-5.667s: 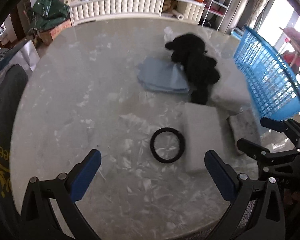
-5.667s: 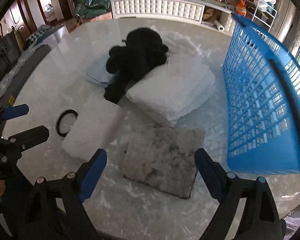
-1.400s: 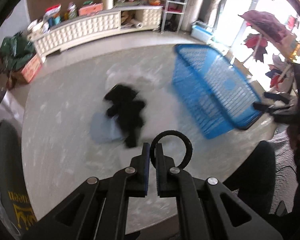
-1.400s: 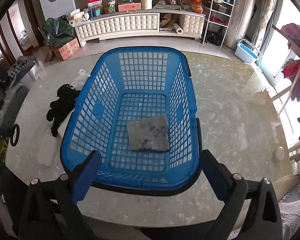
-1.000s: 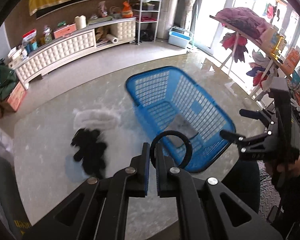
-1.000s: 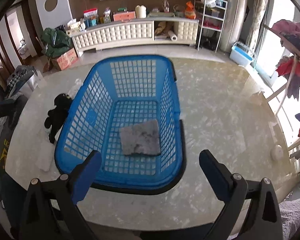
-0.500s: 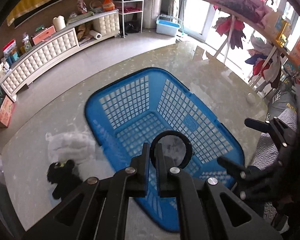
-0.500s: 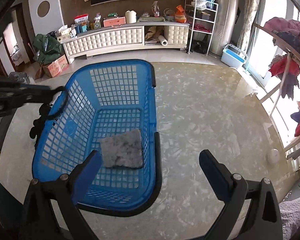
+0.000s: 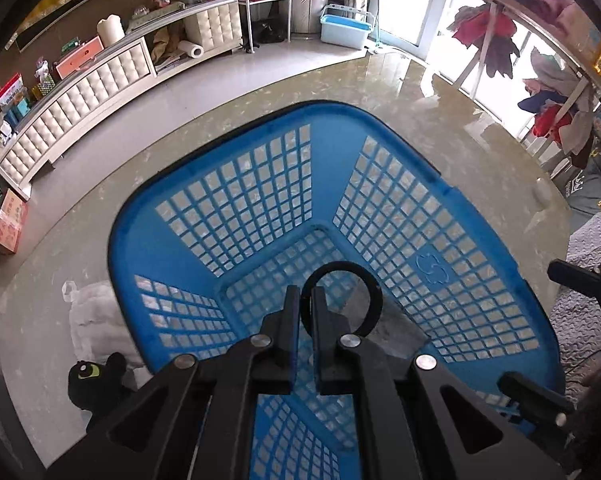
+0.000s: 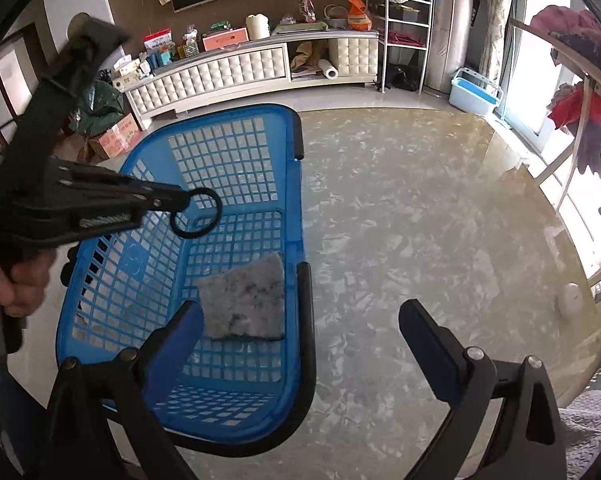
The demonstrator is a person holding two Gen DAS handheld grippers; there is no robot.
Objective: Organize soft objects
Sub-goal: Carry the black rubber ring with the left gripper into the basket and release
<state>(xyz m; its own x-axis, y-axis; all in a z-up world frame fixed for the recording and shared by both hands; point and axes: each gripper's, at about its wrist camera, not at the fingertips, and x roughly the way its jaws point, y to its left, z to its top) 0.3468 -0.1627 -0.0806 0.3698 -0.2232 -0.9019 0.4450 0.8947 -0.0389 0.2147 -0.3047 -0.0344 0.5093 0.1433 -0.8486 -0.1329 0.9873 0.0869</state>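
Note:
My left gripper (image 9: 305,300) is shut on a black ring (image 9: 374,296) and hangs over the inside of the blue basket (image 9: 236,196). The right wrist view shows the same left gripper (image 10: 180,202) from the side, with the black ring (image 10: 216,210) dangling above the blue basket (image 10: 296,176). A grey square cloth (image 10: 242,300) lies flat on the basket floor. My right gripper (image 10: 300,328) stands open and empty at the basket's near right rim. A black plush toy (image 9: 92,380) and a white cloth (image 9: 94,320) lie on the table left of the basket.
The basket stands on a round marble table (image 10: 420,220). A white cabinet (image 10: 240,68) with clutter runs along the far wall, a rack (image 10: 404,20) beside it. A small white object (image 10: 572,298) rests near the table's right edge. A hand (image 10: 16,280) holds the left gripper.
The left gripper has carried the ring from the table's left side over the basket and sunk lower into it. The right gripper has stayed open by the basket.

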